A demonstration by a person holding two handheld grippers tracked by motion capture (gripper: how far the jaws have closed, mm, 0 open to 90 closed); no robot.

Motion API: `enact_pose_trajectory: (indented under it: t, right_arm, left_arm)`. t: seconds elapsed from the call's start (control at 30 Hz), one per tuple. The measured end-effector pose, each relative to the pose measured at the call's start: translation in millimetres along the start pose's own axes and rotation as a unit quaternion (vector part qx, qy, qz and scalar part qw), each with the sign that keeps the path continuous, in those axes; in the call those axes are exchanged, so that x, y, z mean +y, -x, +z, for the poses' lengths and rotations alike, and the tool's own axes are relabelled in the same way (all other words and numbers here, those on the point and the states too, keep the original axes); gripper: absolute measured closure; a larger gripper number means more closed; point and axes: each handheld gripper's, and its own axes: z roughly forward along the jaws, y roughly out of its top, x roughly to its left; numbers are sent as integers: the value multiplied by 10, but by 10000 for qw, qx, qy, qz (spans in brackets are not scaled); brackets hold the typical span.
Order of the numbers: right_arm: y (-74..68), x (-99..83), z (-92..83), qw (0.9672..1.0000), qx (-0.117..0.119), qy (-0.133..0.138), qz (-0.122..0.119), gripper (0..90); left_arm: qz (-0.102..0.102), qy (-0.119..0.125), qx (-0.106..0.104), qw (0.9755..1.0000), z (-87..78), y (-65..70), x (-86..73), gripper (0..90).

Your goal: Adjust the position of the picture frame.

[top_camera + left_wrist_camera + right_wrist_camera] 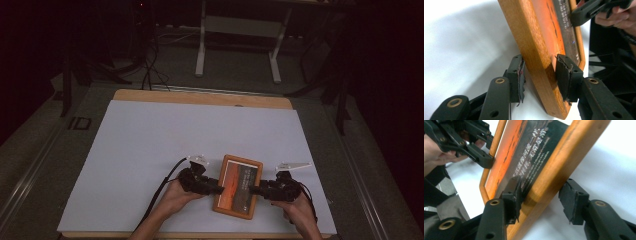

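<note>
A wooden picture frame (238, 186) with an orange and black print sits near the table's front edge, between my two grippers. My left gripper (220, 190) is shut on its left edge. In the left gripper view the frame (534, 37) stands between that gripper's (540, 75) pads, one on the front and one at the back. My right gripper (251, 190) is shut on the opposite edge. In the right gripper view one pad (514, 192) presses the print's face and the other meets the frame's (564, 152) outer side. The frame looks raised slightly off the table.
A white sheet (165, 145) covers the wooden table (200, 96), with wide free room behind and to the left of the frame. The table's front edge lies just behind my hands. A white desk frame (240, 30) and cables stand on the dark floor beyond.
</note>
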Motion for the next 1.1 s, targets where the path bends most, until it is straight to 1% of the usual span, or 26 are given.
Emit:
enact_pose_trajectory:
  t: [0.03, 0.07, 0.1, 0.2, 0.3, 0.33, 0.37, 0.4, 0.47, 0.5, 0.53, 0.57, 0.6, 0.63, 0.67, 0.73, 0.77, 0.83, 0.87, 0.9, 0.93, 1.0, 1.03, 1.07, 1.1]
  right_arm:
    - [-17, 18, 9, 10000, -3, 14, -10, 547]
    - [-39, 43, 16, 10000, 22, 25, -5, 561]
    - [-45, 53, 19, 10000, 31, 34, -8, 571]
    - [-98, 126, 23, 9997, 171, 162, 8, 616]
    - [-159, 205, 40, 9994, 228, 253, -57, 634]
    - [-178, 226, 48, 9994, 232, 259, -78, 635]
    - [-178, 226, 48, 9994, 232, 259, -78, 635]
    - [-234, 303, 100, 9993, 237, 267, -93, 636]
    - [-249, 329, 123, 9993, 262, 257, -86, 636]
    - [-261, 348, 146, 9992, 275, 263, -84, 636]
    - [-295, 401, 222, 9992, 312, 225, -73, 635]
    - [-295, 401, 222, 9992, 312, 225, -73, 635]
    - [-317, 444, 292, 9991, 361, 227, -48, 636]
    - [-317, 444, 292, 9991, 361, 227, -48, 636]
    - [-327, 459, 315, 9990, 395, 229, -21, 637]
    - [-365, 520, 412, 9983, 516, 275, 63, 644]
    - [-365, 520, 412, 9983, 516, 275, 63, 644]
    - [-374, 562, 469, 9983, 507, 279, 87, 643]
    - [-370, 581, 496, 9982, 509, 304, 119, 644]
    - [-370, 581, 496, 9982, 509, 304, 119, 644]
    - [-338, 617, 560, 9980, 508, 307, 220, 643]
    - [-300, 620, 605, 9981, 505, 261, 233, 641]
    - [-281, 615, 632, 9983, 478, 242, 228, 633]
    - [-260, 607, 655, 9984, 456, 217, 270, 630]
    - [-232, 600, 671, 9979, 500, 231, 337, 629]
  left_arm:
    - [-15, 0, 57, 10000, -32, 14, -5, 602]
    - [-35, 9, 64, 10000, -44, 16, -8, 609]
    - [-78, 26, 33, 10000, -79, 12, -19, 614]
    - [-190, 124, -78, 9997, -155, 4, -60, 644]
    - [-307, 203, -66, 9993, -227, -14, -96, 662]
    - [-307, 203, -66, 9993, -227, -14, -96, 665]
    - [-396, 275, -124, 9988, -277, -46, -125, 665]
    - [-509, 386, -214, 9977, -343, -97, -163, 679]
    - [-537, 411, -201, 9975, -367, -109, -176, 681]
    - [-559, 420, -186, 9974, -409, -130, -194, 681]
    - [-594, 437, -153, 9972, -444, -143, -209, 680]
    - [-633, 465, -141, 9968, -471, -155, -221, 680]
    - [-703, 506, -151, 9961, -523, -184, -243, 682]
    - [-762, 540, -181, 9955, -553, -203, -257, 682]
    - [-871, 584, -231, 9942, -612, -242, -284, 682]
    - [-977, 662, -254, 9927, -671, -280, -312, 682]
    - [-1004, 680, -238, 9923, -692, -295, -321, 682]
    - [-1100, 753, -209, 9909, -724, -345, -337, 681]
    - [-1169, 799, -220, 9897, -730, -371, -341, 680]
    - [-1169, 799, -220, 9897, -730, -371, -341, 680]
    - [-1287, 815, -227, 9881, -722, -442, -351, 680]
    - [-1314, 798, -202, 9879, -709, -460, -355, 679]
    - [-1356, 774, -153, 9876, -684, -481, -361, 680]
    - [-1382, 785, -132, 9872, -676, -488, -359, 681]
    - [-1379, 781, -99, 9873, -668, -491, -356, 680]
